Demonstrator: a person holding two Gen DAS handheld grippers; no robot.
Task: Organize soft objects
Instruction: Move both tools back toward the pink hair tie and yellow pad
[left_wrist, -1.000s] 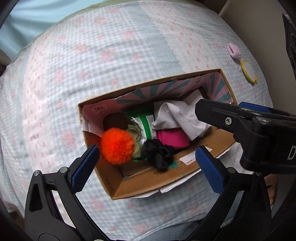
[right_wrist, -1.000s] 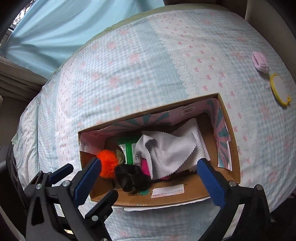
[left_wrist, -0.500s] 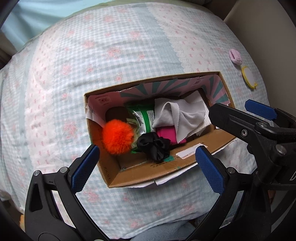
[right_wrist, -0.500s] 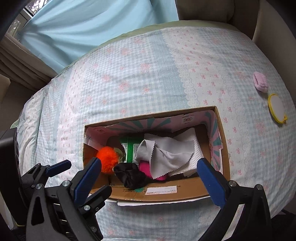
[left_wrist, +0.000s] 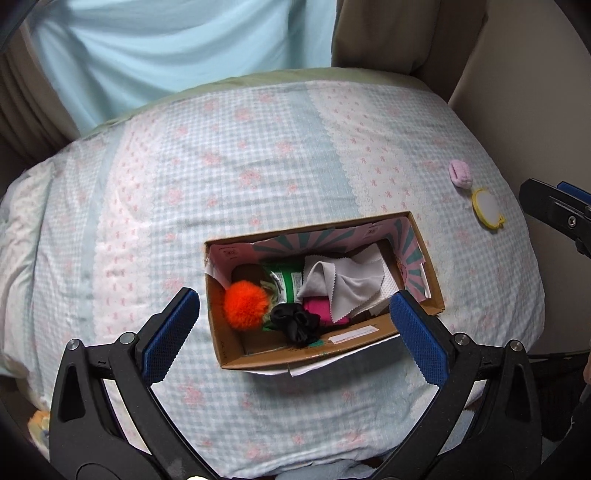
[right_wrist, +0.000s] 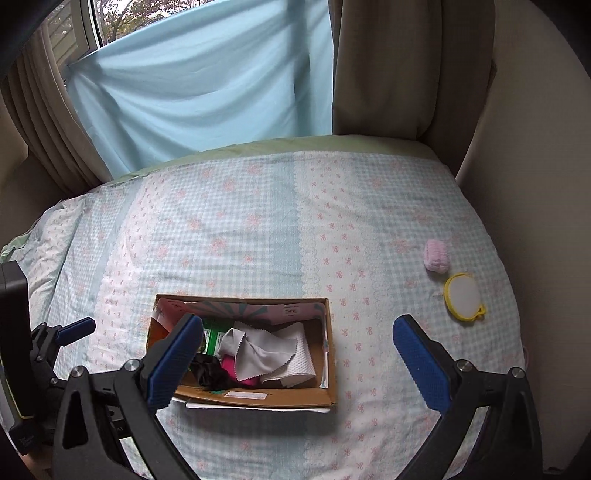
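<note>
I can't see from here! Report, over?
Left gripper, right gripper: open, empty. Cardboard box holds soft things. Pink scrunchie outside it. Nothing blocking.

Your bed (right_wrist: 236, 229), in a checked cover, carries a cardboard box (right_wrist: 258, 399), a pink roll (right_wrist: 436, 256) and a yellow mirror (right_wrist: 463, 298).

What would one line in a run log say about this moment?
left claw: open, empty | right claw: open, empty | box: holds pompom, cloth | pink roll, yellow mirror: loose on bedspread
</note>
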